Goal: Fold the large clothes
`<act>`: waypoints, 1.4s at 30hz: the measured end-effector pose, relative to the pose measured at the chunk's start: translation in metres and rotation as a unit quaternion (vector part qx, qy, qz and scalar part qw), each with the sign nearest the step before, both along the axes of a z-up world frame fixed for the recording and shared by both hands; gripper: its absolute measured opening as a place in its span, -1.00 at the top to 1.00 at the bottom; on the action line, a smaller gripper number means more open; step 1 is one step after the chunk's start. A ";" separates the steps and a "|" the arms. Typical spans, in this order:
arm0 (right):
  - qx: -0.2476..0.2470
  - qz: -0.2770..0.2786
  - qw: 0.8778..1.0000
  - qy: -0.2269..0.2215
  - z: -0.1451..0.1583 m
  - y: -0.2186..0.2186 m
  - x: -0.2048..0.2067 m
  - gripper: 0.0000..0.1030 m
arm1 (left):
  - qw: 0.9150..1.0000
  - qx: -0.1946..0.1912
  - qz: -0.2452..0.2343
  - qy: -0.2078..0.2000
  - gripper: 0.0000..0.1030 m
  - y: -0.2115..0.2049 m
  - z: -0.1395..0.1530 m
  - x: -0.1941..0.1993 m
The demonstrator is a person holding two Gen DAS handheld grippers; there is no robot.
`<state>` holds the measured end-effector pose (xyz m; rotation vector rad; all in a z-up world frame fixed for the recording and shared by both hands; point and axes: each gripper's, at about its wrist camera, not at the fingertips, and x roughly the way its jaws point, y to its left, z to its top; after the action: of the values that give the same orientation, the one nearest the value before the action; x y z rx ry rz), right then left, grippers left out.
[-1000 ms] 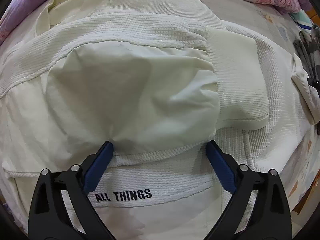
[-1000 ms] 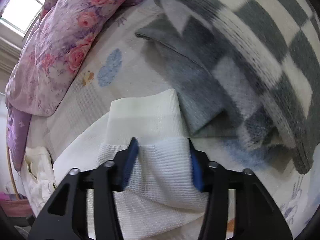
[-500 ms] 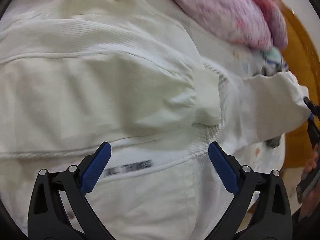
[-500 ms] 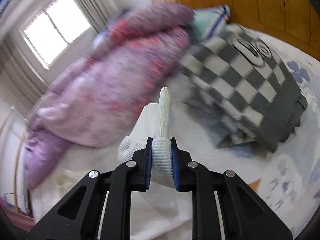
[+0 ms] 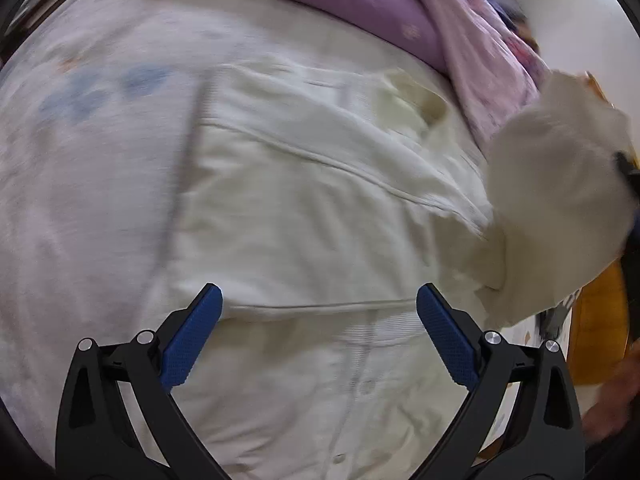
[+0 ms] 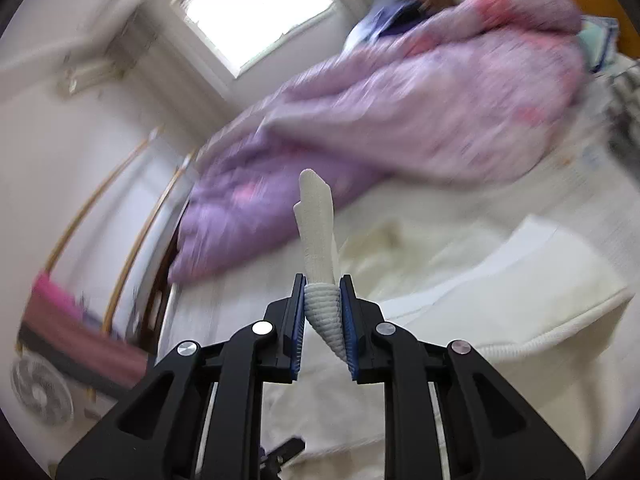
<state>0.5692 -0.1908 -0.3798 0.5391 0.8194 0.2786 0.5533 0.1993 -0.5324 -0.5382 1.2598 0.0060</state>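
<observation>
Left wrist view only: the cream jacket (image 5: 304,216) lies spread flat on the bed sheet (image 5: 80,184), its button placket running down between the blue pads; a sleeve (image 5: 556,184) is lifted at the right edge, with part of the right claw's black frame just showing against it.
Right wrist view only: a window (image 6: 256,12), pale walls, a white fan (image 6: 40,392) low at left, and a pink-and-purple bin or basket (image 6: 76,332), too blurred to tell what is in it.
Left claw (image 5: 319,316): jaws spread wide, nothing between them, hovering over the jacket's lower front.
Right claw (image 6: 322,312): pinched tight on the ribbed cuff (image 6: 318,232), which sticks up past the pads.
Jacket in right view: its body (image 6: 500,292) lies on the bed below and right of the claw.
Surface: a bed with a pale printed sheet; a purple and pink floral quilt (image 6: 400,128) is heaped along the far side, touching the jacket's collar end.
Room: an orange-brown wooden board (image 5: 596,332) shows at the right edge.
Sharpness: both views are motion-blurred.
</observation>
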 end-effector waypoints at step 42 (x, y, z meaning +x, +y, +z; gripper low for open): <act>0.072 -0.084 0.920 0.375 -0.223 -0.208 0.186 0.87 | 0.989 0.085 0.032 0.113 -0.88 0.022 -0.096 0.055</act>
<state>0.7554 -0.3983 -0.6023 0.8700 1.4942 -0.0430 0.6079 0.2216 -0.6288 -0.4381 1.4461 0.2317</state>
